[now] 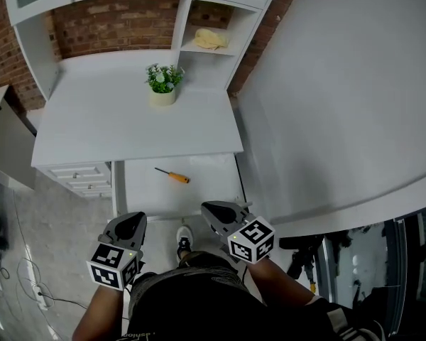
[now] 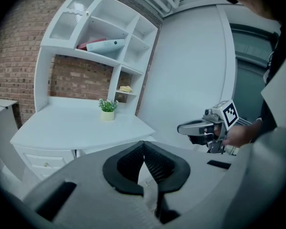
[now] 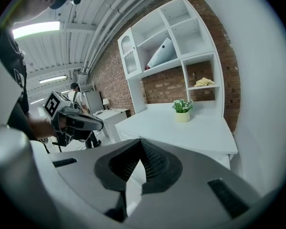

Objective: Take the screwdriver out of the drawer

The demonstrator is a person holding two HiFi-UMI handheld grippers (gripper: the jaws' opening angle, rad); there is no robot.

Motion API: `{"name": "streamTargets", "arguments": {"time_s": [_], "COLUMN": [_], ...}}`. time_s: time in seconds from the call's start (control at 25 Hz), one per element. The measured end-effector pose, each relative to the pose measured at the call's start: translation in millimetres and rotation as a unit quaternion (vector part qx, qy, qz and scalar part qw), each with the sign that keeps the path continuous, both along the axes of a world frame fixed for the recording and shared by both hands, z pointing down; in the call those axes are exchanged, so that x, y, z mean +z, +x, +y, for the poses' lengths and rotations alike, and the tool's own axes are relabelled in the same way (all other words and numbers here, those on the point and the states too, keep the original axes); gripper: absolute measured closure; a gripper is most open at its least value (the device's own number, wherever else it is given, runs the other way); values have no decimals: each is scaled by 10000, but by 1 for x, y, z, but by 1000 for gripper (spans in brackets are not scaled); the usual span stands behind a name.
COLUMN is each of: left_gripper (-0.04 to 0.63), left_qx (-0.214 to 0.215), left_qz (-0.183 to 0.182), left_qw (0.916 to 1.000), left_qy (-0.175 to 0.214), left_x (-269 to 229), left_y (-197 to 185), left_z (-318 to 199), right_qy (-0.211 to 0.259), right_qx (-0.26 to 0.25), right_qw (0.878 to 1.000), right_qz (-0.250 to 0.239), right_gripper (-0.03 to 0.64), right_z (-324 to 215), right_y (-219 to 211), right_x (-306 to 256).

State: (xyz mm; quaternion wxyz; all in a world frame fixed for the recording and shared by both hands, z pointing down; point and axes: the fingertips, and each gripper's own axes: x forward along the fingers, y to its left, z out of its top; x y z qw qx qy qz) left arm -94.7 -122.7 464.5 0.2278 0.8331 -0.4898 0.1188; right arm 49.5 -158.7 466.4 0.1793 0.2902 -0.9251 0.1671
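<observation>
- The screwdriver [image 1: 172,175] lies flat on the bottom of the open drawer [image 1: 149,194], a little left of the middle and nearer the back. Nothing else is in the drawer with it.
- Its orange handle points right and towards the person, and its thin dark shaft points left and away.
- It looks small, light and rigid. The round handle could roll or slip on the smooth white drawer bottom if nudged.
- The best hold is probably across the handle, the thickest part. The shaft looks too thin to pinch securely.
- The left tool [image 2: 144,143] is clenched on nothing, its ribbed pads meeting at the tip. It is held low, near the person's body and short of the drawer front.
- The right tool [image 3: 141,141] is also clenched and empty. It sits just at the drawer's front right corner, apart from the screwdriver.
- Either tool would have to spread its pads before reaching in.
- Above the drawer, the white surface [image 1: 121,123] carries only a potted plant [image 1: 162,84] near its back edge.
- A white hutch rises behind it, with a yellow cloth [image 1: 209,39] in one shelf cubby.
- A bank of small drawers [image 1: 78,176] sits under the surface at the left.
- The room has a brick wall [image 1: 113,23] behind, a plain white wall [image 1: 341,84] at the right and a grey floor [image 1: 50,219] with cables [image 1: 21,286].
</observation>
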Motion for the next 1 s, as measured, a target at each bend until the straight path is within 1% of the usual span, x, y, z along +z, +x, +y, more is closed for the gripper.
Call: {"name": "streamTargets", "arguments": {"time_s": [0.24,0.4,0.56,0.76,0.88,1.0], "left_gripper": [578,578,580,580,578,580], "left_qx": [-189,-350,-424,-575,-512,-503], "left_qz": [-37,31,-98,-138,-257,-387], "left_qw": [9997,9991,9987,9974,9973,9963], "left_qy": [-143,-217,-276,-408,-455,-587], "left_x": [10,14,23,34,42,55], "left_y": [-1,1,4,6,11,15], "left_z": [-31,-52,-71,-94,-106,-114], "right_qy": [-75,-159,-240,-363,-466,-554], "right_qx": [-184,-299,-420,-608,-708,-832], "right_qw": [9998,9993,9987,9972,9960,9944], "right_qz": [102,133,174,246,293,339], "right_gripper": [611,611,611,611,611,611], "right_z": [-40,-63,-85,-111,-125,-137], "right_y": [0,2,2,1,0,0], "right_x": [12,20,32,48,60,73]}}
